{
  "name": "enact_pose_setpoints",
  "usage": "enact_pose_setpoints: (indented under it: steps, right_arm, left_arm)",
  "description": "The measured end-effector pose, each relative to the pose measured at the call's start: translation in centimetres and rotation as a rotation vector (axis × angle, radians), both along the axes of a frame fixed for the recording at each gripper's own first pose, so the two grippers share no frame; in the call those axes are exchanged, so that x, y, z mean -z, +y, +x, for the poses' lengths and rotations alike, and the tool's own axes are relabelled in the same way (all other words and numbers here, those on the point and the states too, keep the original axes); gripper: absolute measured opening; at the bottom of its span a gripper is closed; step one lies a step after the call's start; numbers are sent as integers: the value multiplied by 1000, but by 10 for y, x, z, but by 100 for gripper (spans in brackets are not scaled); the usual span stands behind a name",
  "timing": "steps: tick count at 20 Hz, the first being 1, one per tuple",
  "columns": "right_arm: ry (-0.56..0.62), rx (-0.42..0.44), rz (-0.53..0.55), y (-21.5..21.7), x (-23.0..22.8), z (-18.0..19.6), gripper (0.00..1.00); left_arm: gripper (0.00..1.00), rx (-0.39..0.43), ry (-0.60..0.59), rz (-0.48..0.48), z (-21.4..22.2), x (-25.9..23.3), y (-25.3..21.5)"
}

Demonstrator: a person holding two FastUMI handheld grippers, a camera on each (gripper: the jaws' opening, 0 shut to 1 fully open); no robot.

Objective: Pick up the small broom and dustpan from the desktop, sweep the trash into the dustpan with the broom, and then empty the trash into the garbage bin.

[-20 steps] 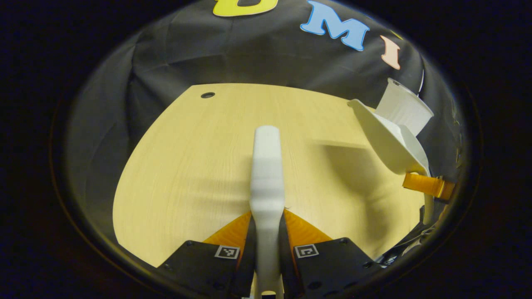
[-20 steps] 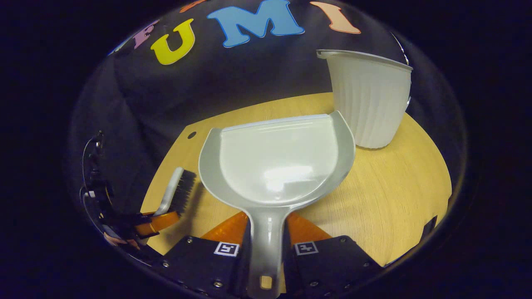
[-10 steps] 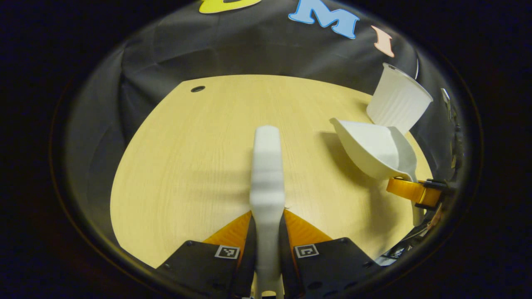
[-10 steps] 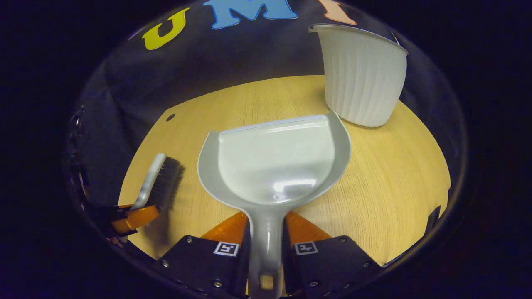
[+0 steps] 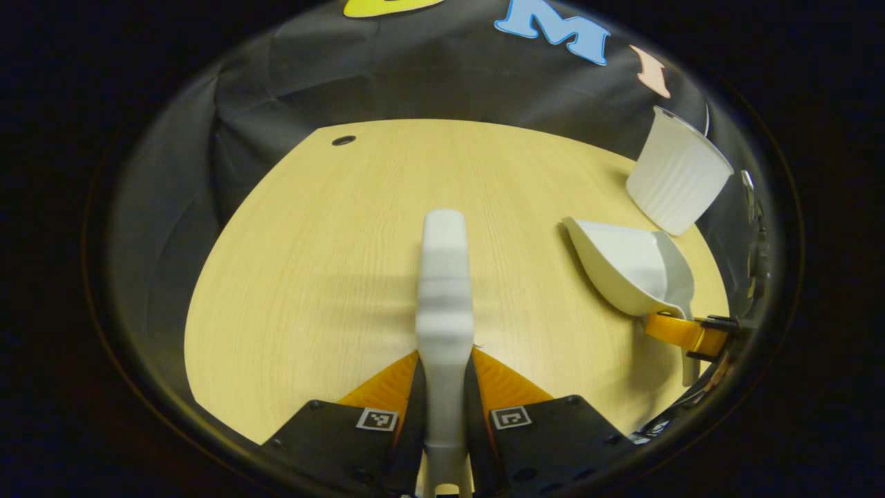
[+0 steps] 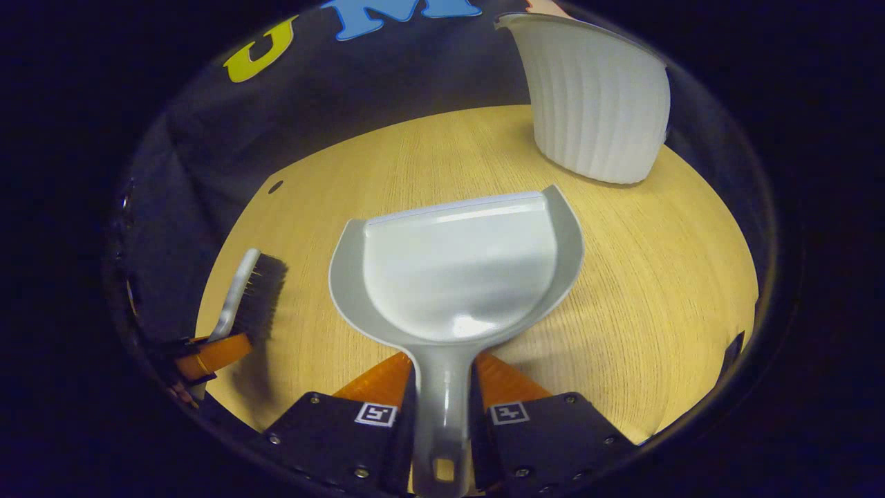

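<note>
Two orange-fingered grippers each hold one tool. The left gripper (image 5: 444, 387) has its jaws closed tight on the handle of the small white plastic broom (image 5: 444, 290), a finger pressing each side. In the left gripper view the broom's pale back runs straight away from the camera over the light wooden tabletop (image 5: 311, 277). In the right gripper view that same broom (image 6: 249, 297) sits at the near left, its dark bristles facing right, held just above or at the wood; contact cannot be told.

The right gripper (image 6: 442, 394) has its jaws clamped on the narrow handle of the pale grey plastic dustpan (image 6: 456, 270), both fingers against it. The pan spreads out ahead of the fingers, open face up, its straight lip pointing to the far side; nothing lies in its hollow. From the left gripper view the dustpan (image 5: 632, 266) is at the right, tilted with its lip towards the tabletop, and an orange finger (image 5: 674, 330) of the right gripper grips it at the handle end.

Beyond the pan's lip, to the far right, stands the white ribbed plastic garbage bin (image 6: 594, 104), upright on the tabletop (image 6: 664, 277), apart from the pan. In the left gripper view the bin (image 5: 677, 183) lies just past the dustpan at the table's right edge. A small dark round hole (image 5: 343, 140) marks the far left corner of the wood.
</note>
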State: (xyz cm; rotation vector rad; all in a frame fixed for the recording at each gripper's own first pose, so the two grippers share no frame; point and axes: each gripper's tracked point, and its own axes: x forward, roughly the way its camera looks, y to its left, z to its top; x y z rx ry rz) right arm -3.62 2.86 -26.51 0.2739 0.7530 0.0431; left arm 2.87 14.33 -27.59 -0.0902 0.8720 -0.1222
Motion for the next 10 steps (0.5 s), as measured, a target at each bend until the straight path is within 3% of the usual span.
enact_pose_setpoints:
  steps: [6, 10]
  right_arm:
    - [-33, -25, -15, -3, -6, 0, 40]
    - [-45, -47, -14, -6, -15, -10, 46]
  left_arm:
    - [37, 8, -43, 52, 5, -2, 10]
    - [46, -24, -109, 48, 16, -6, 9]
